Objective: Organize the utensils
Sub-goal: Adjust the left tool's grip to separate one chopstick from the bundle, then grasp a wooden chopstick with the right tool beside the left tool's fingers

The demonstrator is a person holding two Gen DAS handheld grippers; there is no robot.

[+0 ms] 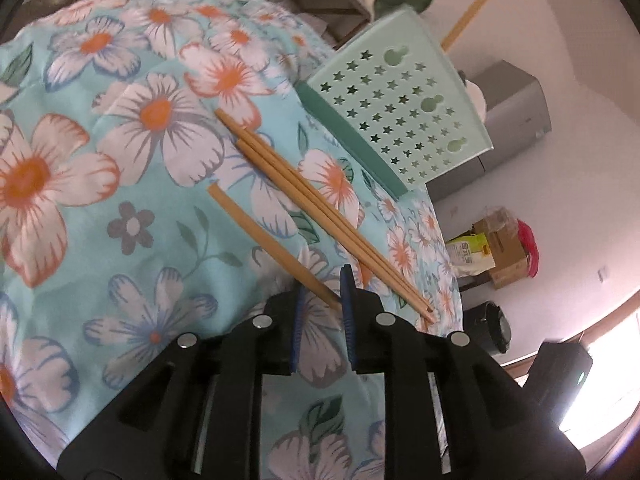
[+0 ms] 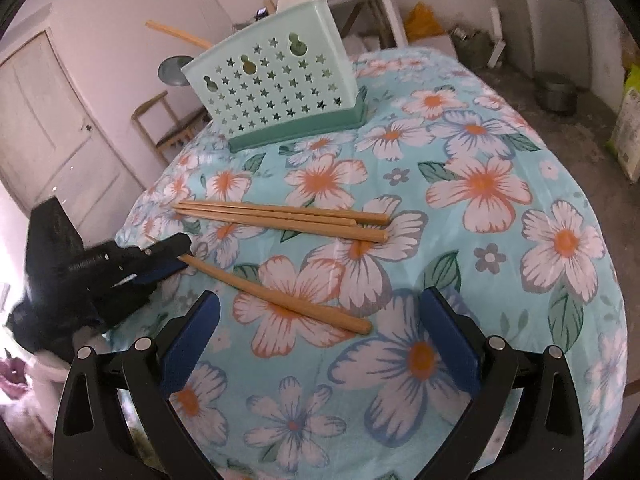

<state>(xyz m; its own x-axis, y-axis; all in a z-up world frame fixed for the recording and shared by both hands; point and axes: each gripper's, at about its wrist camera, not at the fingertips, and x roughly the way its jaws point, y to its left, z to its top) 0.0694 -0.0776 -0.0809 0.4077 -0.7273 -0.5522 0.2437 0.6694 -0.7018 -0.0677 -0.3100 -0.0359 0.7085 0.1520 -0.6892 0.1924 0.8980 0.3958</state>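
Note:
A mint-green utensil holder (image 1: 400,116) (image 2: 272,92) with star holes stands on the floral tablecloth, one chopstick (image 1: 468,16) (image 2: 178,34) sticking out of it. A pair of wooden chopsticks (image 1: 320,204) (image 2: 280,218) lies on the cloth. A single chopstick (image 1: 268,240) (image 2: 280,294) lies nearer. My left gripper (image 1: 324,300) (image 2: 176,254) has its jaws around this chopstick's thin tip, with a gap still showing. My right gripper (image 2: 320,320) is open and empty, just above the single chopstick's thick end.
The table is round with a floral cloth (image 2: 480,184) hanging over its edges. A wooden chair (image 2: 168,128) and a door (image 2: 48,120) stand behind the holder. Boxes and bags (image 1: 496,248) sit on the floor beyond the table edge.

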